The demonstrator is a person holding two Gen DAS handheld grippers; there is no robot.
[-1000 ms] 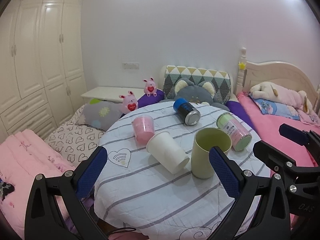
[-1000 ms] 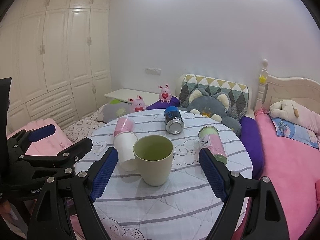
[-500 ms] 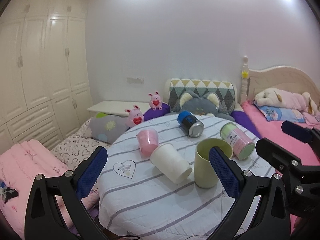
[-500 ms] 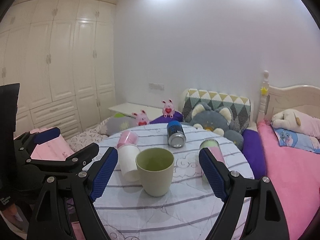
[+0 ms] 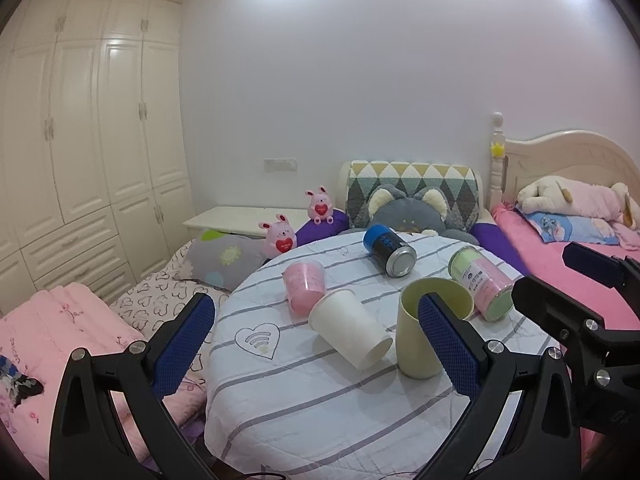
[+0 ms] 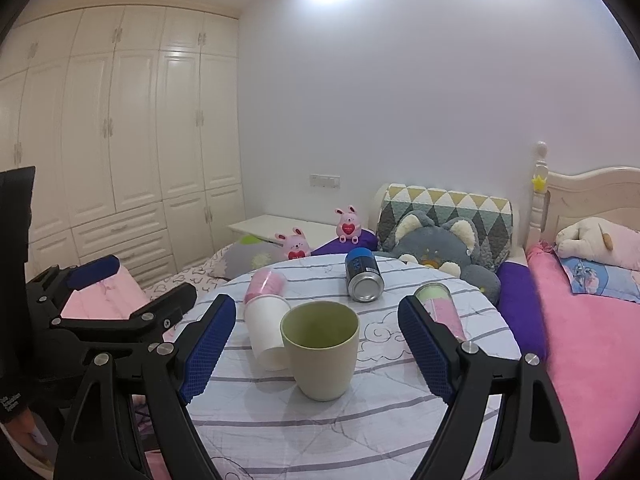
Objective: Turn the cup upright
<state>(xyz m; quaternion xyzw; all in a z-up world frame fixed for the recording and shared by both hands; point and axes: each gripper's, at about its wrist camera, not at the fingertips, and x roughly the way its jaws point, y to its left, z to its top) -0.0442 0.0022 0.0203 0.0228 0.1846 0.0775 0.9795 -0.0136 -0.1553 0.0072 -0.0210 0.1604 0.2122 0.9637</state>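
Note:
A pale green cup stands upright on the round striped table; it also shows in the left wrist view. A white paper cup lies on its side just left of it, also in the right wrist view. My left gripper is open and empty, held back from the table. My right gripper is open and empty, its jaws wide on either side of the green cup but short of it.
A pink cup, a blue can and a green-pink canister lie on their sides farther back. Plush toys and cushions sit behind the table. A pink bed is at the right, a wardrobe at the left.
Both grippers have pulled back and tilted up, so the table and cups sit lower and smaller in view. The cups have not moved.

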